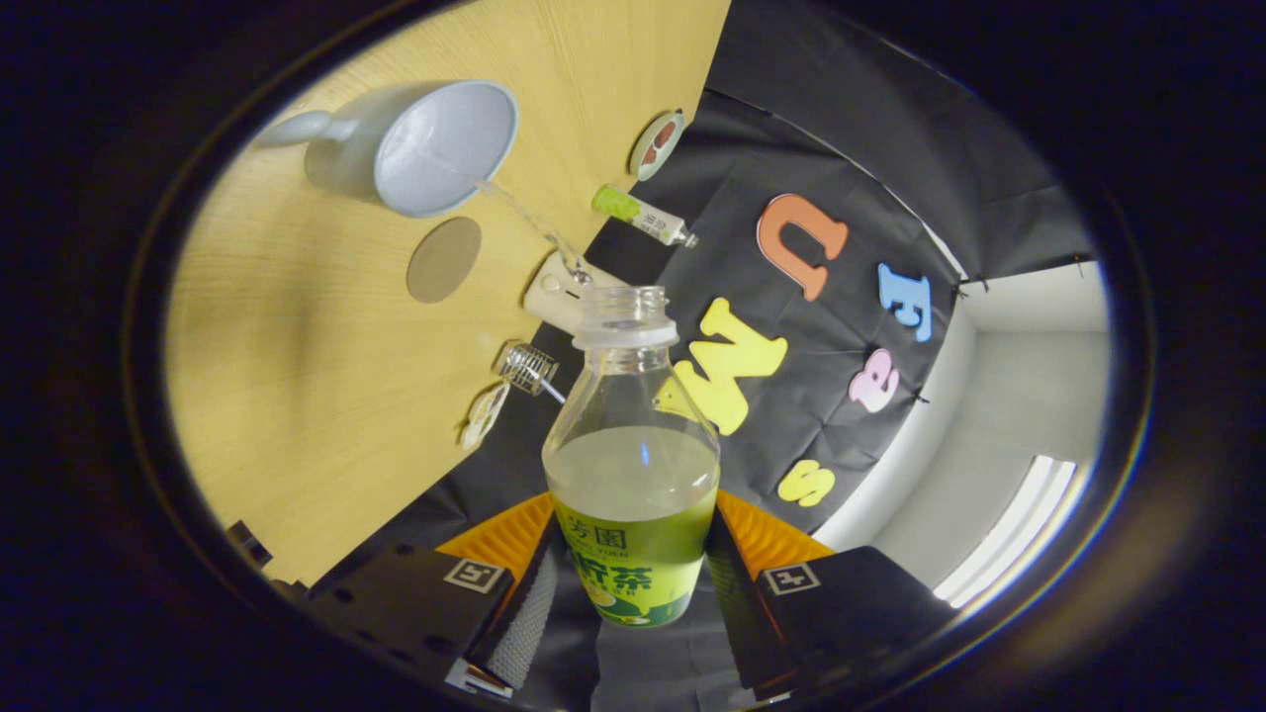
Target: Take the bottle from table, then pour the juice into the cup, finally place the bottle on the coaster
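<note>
My gripper is shut on the lower, green-labelled part of an uncapped clear bottle, with one finger pressing on each side. Pale green juice fills the bottle to about half. The view is rolled, so the yellow wooden table stands to the left of the bottle. A pale blue cup with a handle sits on the table well beyond the bottle's mouth, its opening facing me. A round brown coaster lies bare between the cup and the bottle. A thin clear streak runs from the cup's rim towards the bottle's mouth; I cannot tell whether it is liquid.
Along the table's back edge by the black cloth wall lie a white object, a small wire coil, a clear packet, a green-capped tube and a small round dish.
</note>
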`<action>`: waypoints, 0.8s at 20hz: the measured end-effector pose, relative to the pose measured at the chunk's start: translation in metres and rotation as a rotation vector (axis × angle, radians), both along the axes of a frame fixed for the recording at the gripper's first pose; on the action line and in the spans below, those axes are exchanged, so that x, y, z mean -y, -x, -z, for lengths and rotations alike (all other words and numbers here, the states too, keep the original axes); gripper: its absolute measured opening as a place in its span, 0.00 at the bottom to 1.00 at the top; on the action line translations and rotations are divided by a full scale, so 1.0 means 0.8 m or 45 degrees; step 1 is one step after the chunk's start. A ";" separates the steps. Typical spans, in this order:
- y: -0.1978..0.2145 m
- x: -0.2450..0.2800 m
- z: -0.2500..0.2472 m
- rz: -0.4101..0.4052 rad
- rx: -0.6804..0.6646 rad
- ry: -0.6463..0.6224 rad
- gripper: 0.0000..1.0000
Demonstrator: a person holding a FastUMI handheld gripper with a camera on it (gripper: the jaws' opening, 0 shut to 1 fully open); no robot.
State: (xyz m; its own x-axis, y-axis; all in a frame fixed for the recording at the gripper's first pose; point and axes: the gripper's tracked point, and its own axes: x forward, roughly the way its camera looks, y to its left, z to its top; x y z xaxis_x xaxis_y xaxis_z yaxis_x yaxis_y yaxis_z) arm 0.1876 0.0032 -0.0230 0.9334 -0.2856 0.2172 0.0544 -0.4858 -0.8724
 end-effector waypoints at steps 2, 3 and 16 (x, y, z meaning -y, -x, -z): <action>0.000 -0.002 -0.002 -0.001 -0.014 0.019 0.80; -0.002 -0.002 -0.002 0.005 -0.023 0.031 0.80; -0.011 -0.021 -0.038 0.008 0.068 0.212 0.80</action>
